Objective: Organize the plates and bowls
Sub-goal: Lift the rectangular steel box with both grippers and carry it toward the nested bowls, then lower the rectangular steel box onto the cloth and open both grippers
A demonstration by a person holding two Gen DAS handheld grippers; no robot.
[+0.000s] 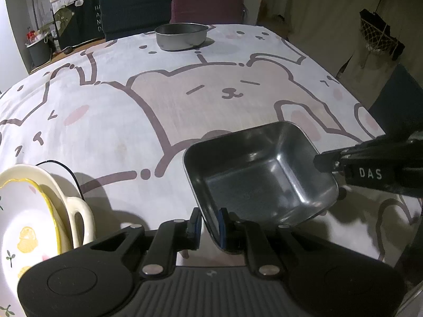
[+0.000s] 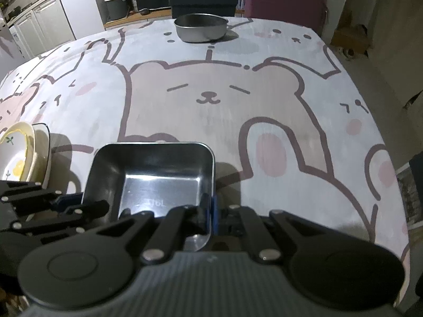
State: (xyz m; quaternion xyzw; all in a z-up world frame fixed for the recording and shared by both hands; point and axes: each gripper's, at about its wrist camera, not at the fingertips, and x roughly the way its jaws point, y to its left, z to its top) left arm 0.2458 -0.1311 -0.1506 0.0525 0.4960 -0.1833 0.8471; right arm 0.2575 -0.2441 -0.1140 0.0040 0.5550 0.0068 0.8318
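one square metal tray (image 1: 260, 177), one round bowl (image 1: 181, 36), two tools

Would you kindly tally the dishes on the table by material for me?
Metal: 2, the square steel tray clamped by both grippers, and the round metal bowl at the far edge.
Ceramic: 2, the yellow-rimmed lemon-print plate and the cream handled dish under it.
Total: 4

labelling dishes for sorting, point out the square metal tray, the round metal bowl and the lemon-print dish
square metal tray (image 2: 158, 185), right wrist view, on its shiny floor
round metal bowl (image 1: 181, 39), left wrist view, on its outer wall
lemon-print dish (image 1: 26, 227), left wrist view, on its white inside
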